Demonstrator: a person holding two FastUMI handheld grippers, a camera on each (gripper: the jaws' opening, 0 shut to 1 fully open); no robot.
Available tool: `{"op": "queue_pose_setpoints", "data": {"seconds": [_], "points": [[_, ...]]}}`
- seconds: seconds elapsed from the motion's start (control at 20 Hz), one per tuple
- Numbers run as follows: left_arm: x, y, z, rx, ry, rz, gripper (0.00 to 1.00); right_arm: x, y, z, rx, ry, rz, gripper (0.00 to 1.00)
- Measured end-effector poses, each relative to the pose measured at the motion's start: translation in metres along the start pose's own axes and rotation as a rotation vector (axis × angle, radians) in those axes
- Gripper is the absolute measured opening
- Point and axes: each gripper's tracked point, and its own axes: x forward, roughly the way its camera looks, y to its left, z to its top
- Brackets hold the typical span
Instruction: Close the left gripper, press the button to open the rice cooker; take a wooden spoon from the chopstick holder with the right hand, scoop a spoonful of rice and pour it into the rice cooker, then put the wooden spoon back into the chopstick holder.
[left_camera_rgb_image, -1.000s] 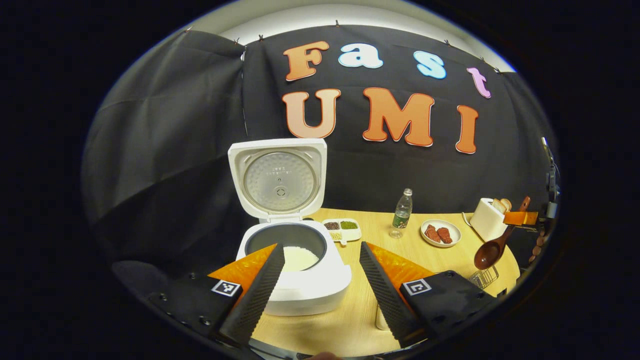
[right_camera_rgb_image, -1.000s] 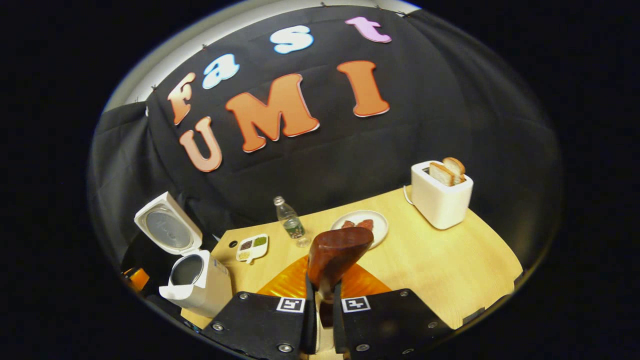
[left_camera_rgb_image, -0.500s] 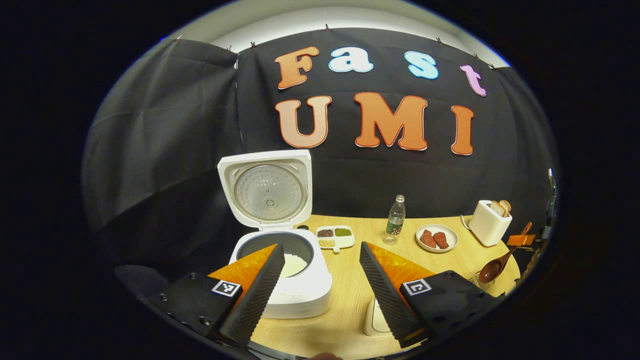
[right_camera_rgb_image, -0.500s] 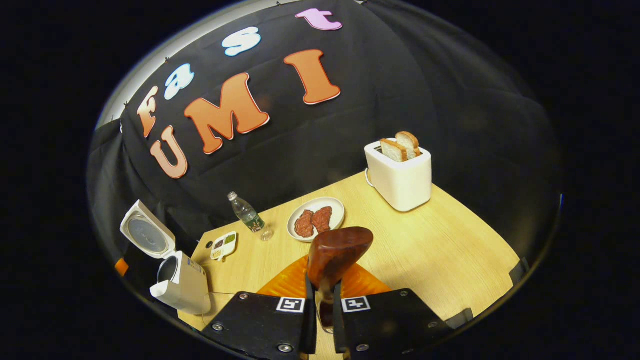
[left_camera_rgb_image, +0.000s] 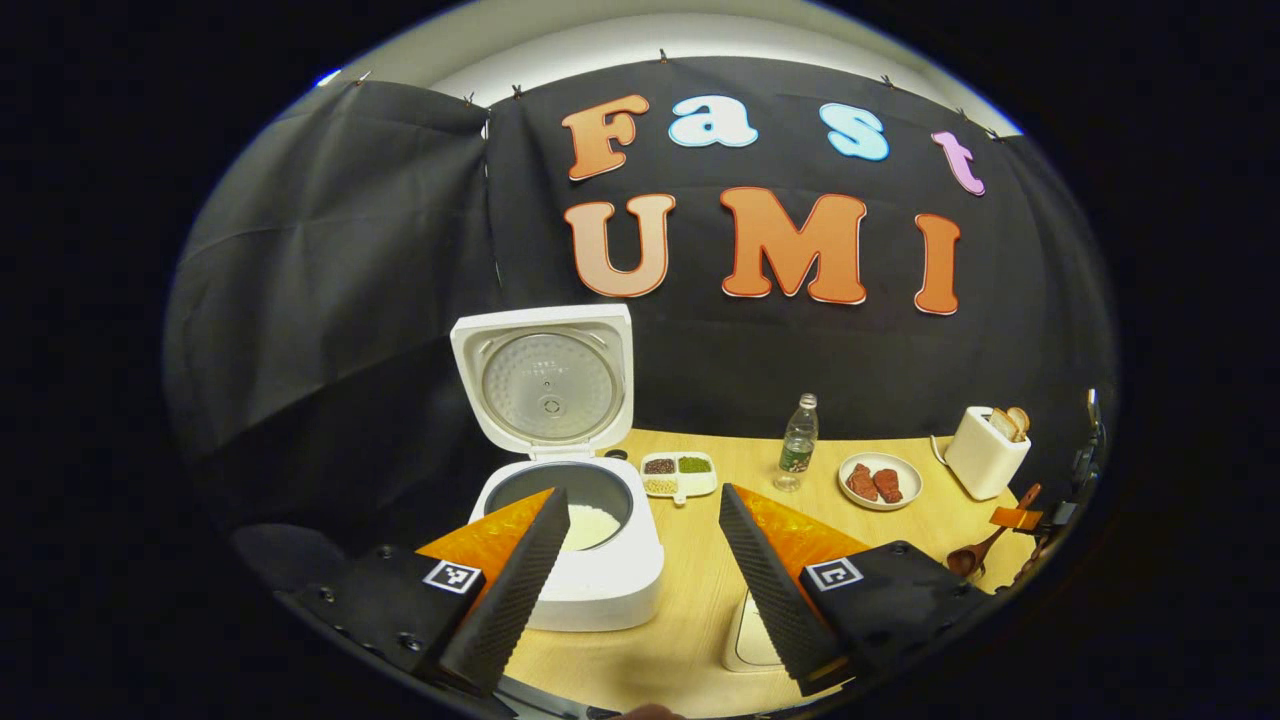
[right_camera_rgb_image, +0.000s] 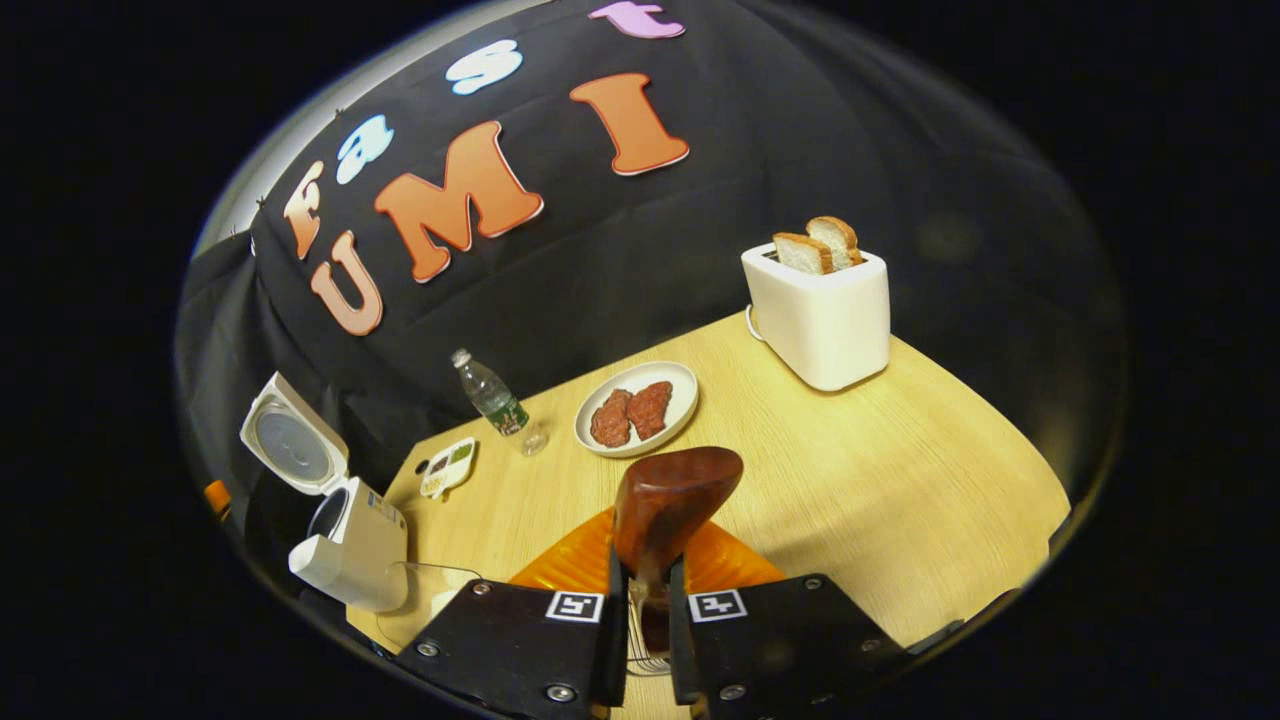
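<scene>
Over at the left end of the desk (left_camera_rgb_image: 700, 600) the rice cooker (left_camera_rgb_image: 575, 560) stands with its lid tipped up and back, white rice lying in the bottom of the inner pot. So the button step looks done, and by my read a scoop has gone in. The left claw (left_camera_rgb_image: 640, 570) hangs above the near edge, fingers spread wide apart, gripping nothing, with the cooker's front lip showing between them.

Moving along the back edge: a small sectioned dish (left_camera_rgb_image: 680, 473), a water bottle (left_camera_rgb_image: 797, 447), a plate of meat (left_camera_rgb_image: 879, 481), then the toaster (left_camera_rgb_image: 986, 451) at the far right with bread poking out.

Now the right end, and here's the action. The right claw (right_camera_rgb_image: 640, 640) is clamped on the handle of the wooden spoon (right_camera_rgb_image: 668, 505), fingers pressed tight from both sides, bowl standing up ahead of them. In the left gripper view that spoon hangs bowl-down at the right edge. Thin wires show under the fingers, probably the chopstick holder (right_camera_rgb_image: 640, 655), though I can't make out its rim.

How will it handle? I'd judge it light and rigid, smooth-finished and so a bit slick. The slim handle is the place to hold; the bowl is top-heavy and could swing.
</scene>
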Motion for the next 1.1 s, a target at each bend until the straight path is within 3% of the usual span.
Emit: {"op": "queue_pose_setpoints", "data": {"seconds": [0.1, 0.25, 0.3, 0.5, 0.55, 0.6, 0.65, 0.75, 1.1], "points": [[0.008, 0.006, 0.009, -0.008, -0.026, -0.015, 0.99, 0.001, -0.014, -0.010, 0.035, 0.033, -0.026, 0.19], [0.027, 0.043, 0.028, 0.004, -0.049, 0.037, 1.00, 0.001, -0.018, -0.023, 0.019, 0.055, -0.039, 0.20], [0.034, 0.052, 0.039, -0.002, -0.062, 0.046, 1.00, -0.002, -0.018, -0.023, 0.012, 0.051, -0.041, 0.15], [0.077, 0.096, 0.069, -0.053, -0.067, 0.070, 0.99, -0.011, -0.024, -0.017, 0.026, 0.038, -0.098, 0.35], [0.083, 0.108, 0.079, -0.076, -0.066, 0.072, 1.00, -0.016, -0.027, -0.016, 0.028, 0.031, -0.114, 0.60], [0.094, 0.117, 0.091, -0.087, -0.074, 0.072, 1.00, -0.023, -0.030, -0.012, 0.025, 0.016, -0.131, 0.48], [0.103, 0.125, 0.108, -0.086, -0.092, 0.072, 1.00, -0.029, -0.034, -0.006, 0.024, -0.001, -0.150, 0.68], [0.127, 0.129, 0.131, -0.064, -0.128, 0.033, 0.99, -0.045, -0.040, 0.003, 0.025, -0.038, -0.189, 0.77], [0.200, 0.138, 0.187, -0.058, -0.165, 0.003, 0.98, -0.120, -0.051, 0.044, -0.033, -0.175, -0.325, 0.82]]}}
